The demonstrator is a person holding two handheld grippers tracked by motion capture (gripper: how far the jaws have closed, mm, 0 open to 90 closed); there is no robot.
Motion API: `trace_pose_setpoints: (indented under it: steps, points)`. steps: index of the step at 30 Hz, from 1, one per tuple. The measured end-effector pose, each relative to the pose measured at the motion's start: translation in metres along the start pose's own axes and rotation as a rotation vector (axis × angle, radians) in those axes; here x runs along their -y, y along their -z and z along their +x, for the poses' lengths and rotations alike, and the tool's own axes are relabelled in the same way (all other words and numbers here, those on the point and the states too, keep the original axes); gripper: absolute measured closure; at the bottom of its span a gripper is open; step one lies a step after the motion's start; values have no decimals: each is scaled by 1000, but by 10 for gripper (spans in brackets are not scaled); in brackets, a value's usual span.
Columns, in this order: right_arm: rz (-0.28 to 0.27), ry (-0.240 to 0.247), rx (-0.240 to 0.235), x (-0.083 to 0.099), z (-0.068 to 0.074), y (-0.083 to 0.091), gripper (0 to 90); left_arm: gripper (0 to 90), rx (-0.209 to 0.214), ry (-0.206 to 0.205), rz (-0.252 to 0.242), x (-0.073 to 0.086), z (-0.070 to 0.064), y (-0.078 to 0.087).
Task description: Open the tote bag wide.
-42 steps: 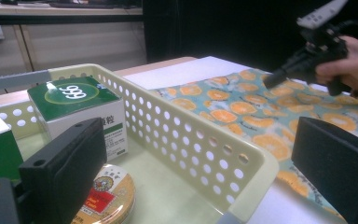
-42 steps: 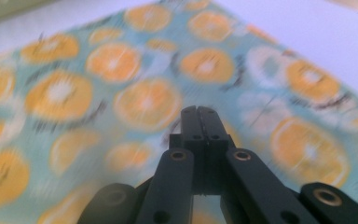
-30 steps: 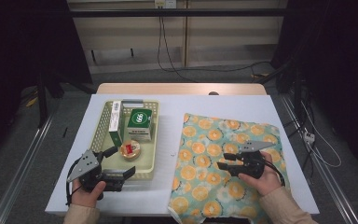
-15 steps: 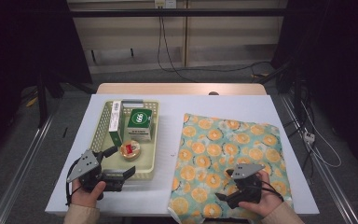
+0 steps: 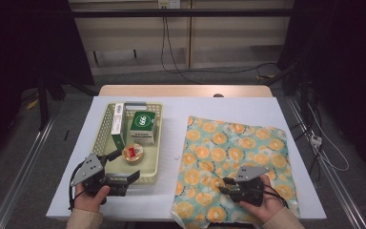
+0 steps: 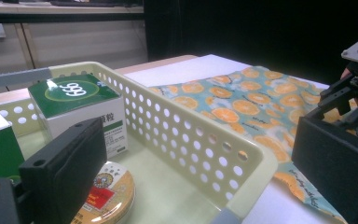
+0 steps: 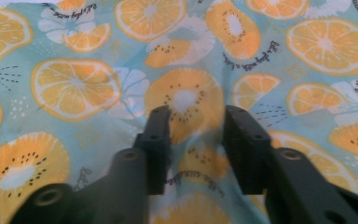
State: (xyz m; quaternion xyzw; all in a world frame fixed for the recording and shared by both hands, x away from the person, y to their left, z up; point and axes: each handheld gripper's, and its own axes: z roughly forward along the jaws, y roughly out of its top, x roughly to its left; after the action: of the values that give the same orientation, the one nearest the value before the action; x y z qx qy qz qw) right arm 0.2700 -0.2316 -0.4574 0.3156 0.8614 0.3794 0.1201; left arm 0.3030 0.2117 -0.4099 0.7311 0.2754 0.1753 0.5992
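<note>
A cloth printed with orange slices (image 5: pixel 238 143) lies flat on the right half of the white table (image 5: pixel 219 107). My right gripper (image 5: pixel 226 186) rests on the cloth's front part, pointing left. In the right gripper view its jaws (image 7: pixel 196 121) stand a narrow gap apart with a pucker of the cloth (image 7: pixel 74 84) pinched between them. My left gripper (image 5: pixel 124 165) is open at the front right corner of the cream basket (image 5: pixel 104 133). One jaw reaches over the round tin (image 5: pixel 133 153), the other lies outside the basket's front rim.
The basket (image 6: pixel 191 121) holds a green "999" box (image 5: pixel 143 126) (image 6: pixel 74 93), a tall green-and-white box (image 5: pixel 117 125) and the round tin (image 6: pixel 105 196). The cloth (image 6: pixel 242 102) starts just right of the basket. Cables and dark frames stand beyond the table's far edge.
My right gripper moved from the cloth's middle right down to its front part, then stayed there. The left gripper has not moved.
</note>
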Motion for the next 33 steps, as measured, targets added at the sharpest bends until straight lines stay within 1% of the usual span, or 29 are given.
trace_pose_setpoints:
  steps: [1,3,5,6,7,9,13,14,15,16,17,18,19,20,21,23,24,26,27,29,30,32,33]
  points:
    - [2,9,-2,-1,0,0,713,31,-1,-2,-2,0,0,0]
    - [1,9,-2,-2,1,-1,776,31,-1,-1,-4,-1,0,0]
    - [0,13,-8,-2,1,-2,893,31,-1,0,-6,-1,0,1]
    - [0,20,-10,-3,1,-3,900,31,-1,-2,-4,-1,0,1]
    - [1,14,-11,-3,1,-3,900,31,-3,-4,-4,-1,0,1]
    - [2,19,-4,-3,2,-3,900,31,-4,0,-8,0,1,2]
    - [2,4,5,-5,2,-2,900,31,-6,0,-6,-1,1,2]
    - [-4,15,29,-6,2,-1,900,31,-4,-1,-8,-1,1,2]
    - [-12,14,35,-7,-1,0,900,31,-3,0,-10,-1,1,2]
    - [-16,6,33,-8,-5,1,900,31,-5,-2,-8,-1,1,2]
    - [-27,3,46,-11,-9,3,900,31,-5,0,-10,-1,2,2]
    - [-38,-1,45,-13,-14,4,900,31,-5,1,-9,-1,2,2]
    - [-55,-19,44,-16,-19,4,900,31,-7,0,-8,-1,2,1]
    - [-63,-20,63,-19,-25,3,900,31,-4,2,-11,-1,2,1]
    - [-52,-14,70,-22,-33,1,900,31,-4,3,-8,-1,2,1]
    - [-64,-31,76,-27,-43,-2,900,31,-2,-1,-10,-1,2,1]
    - [-55,-34,82,-29,-49,-5,900,31,2,1,-11,-1,1,0]
    - [-65,-58,91,-34,-62,-8,900,31,2,-2,-9,-1,1,0]
    - [-59,-60,108,-36,-68,-10,900,31,3,2,-8,-1,1,-1]
    - [-83,-86,117,-41,-80,-10,900,31,3,-1,-7,-1,1,-1]
    - [-90,-90,131,-44,-85,-10,900,31,5,1,-8,-1,1,-1]
    - [-104,-115,132,-50,-95,-9,900,31,3,3,-10,-1,2,0]
    - [-104,-115,142,-52,-99,-10,900,31,3,5,-12,-1,2,0]
